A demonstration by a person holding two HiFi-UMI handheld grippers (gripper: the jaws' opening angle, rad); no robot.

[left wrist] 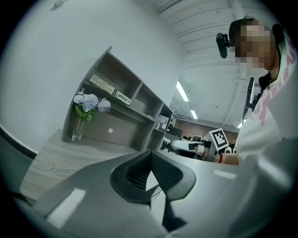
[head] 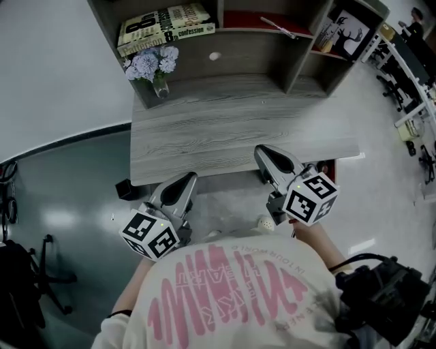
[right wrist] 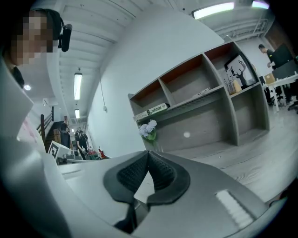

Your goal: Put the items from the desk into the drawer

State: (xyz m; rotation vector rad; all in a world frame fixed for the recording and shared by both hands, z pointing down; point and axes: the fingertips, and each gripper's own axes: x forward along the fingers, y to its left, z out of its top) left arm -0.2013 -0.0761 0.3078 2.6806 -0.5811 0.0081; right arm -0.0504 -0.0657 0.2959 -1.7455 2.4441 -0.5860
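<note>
Grey left gripper, grey right gripper: jaws pressed together, nothing between. Both at grey wood-grain desk's near edge.

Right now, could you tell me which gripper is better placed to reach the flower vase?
Probably the left gripper: the flower vase stands at the desk's back left, on its side; the right gripper is farther right. Both grippers' jaws are shut, empty.

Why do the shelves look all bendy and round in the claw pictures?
Right gripper view: the wide lens bows the shelf into curves, the corners go black, and the ceiling lamp glares white. Left gripper view: the same bending and dark rim. Head view: lines stay nearly straight, and the shiny floor shows pale reflections.
</note>
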